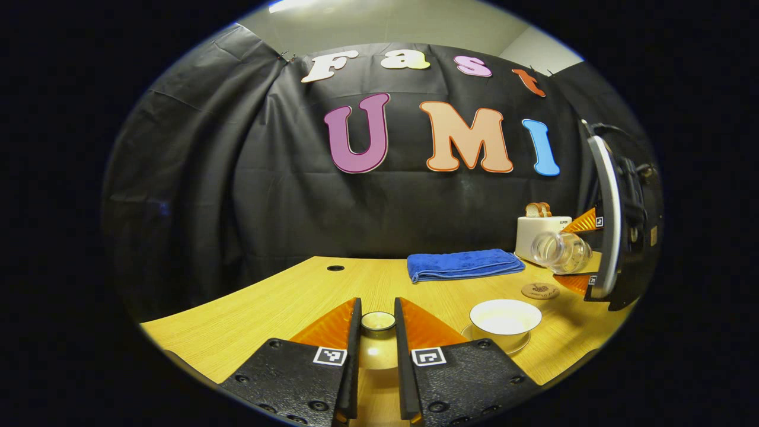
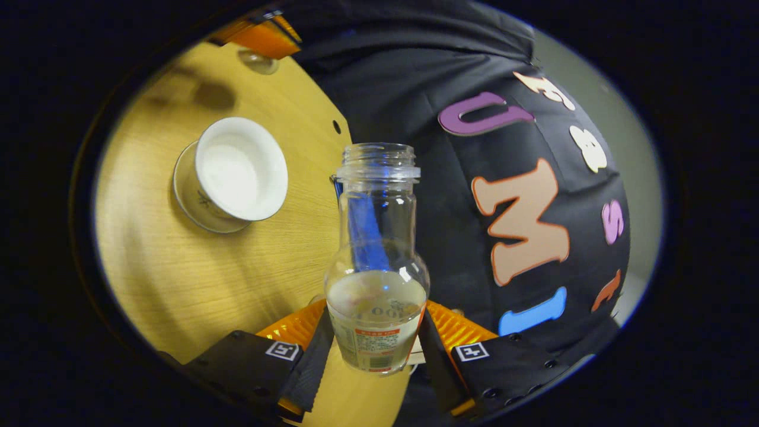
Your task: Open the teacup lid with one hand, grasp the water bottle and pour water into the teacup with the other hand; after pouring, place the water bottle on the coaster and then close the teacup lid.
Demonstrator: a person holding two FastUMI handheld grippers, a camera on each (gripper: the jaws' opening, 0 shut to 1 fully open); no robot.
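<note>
- The left gripper (image 1: 378, 350) holds the teacup lid (image 1: 378, 322) by its knob, both fingers pressed against it, just above the near table (image 1: 267, 302) edge.
- Right of it stands the uncovered teacup (image 1: 505, 317) on its saucer (image 1: 522, 344).
- Farther right, the right gripper (image 2: 375, 347) clamps the water bottle (image 2: 376, 261), tipped sideways, mouth open, above the coaster (image 1: 540, 290).
- Behind: a blue towel (image 1: 462, 264) and a toaster (image 1: 539, 228) with bread.

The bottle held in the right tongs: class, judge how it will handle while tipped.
The bottle looks like clear rigid plastic, so probably stiff and light. It has no cap and holds some water, so tilting may spill it. Its round body would likely roll if laid down.
</note>
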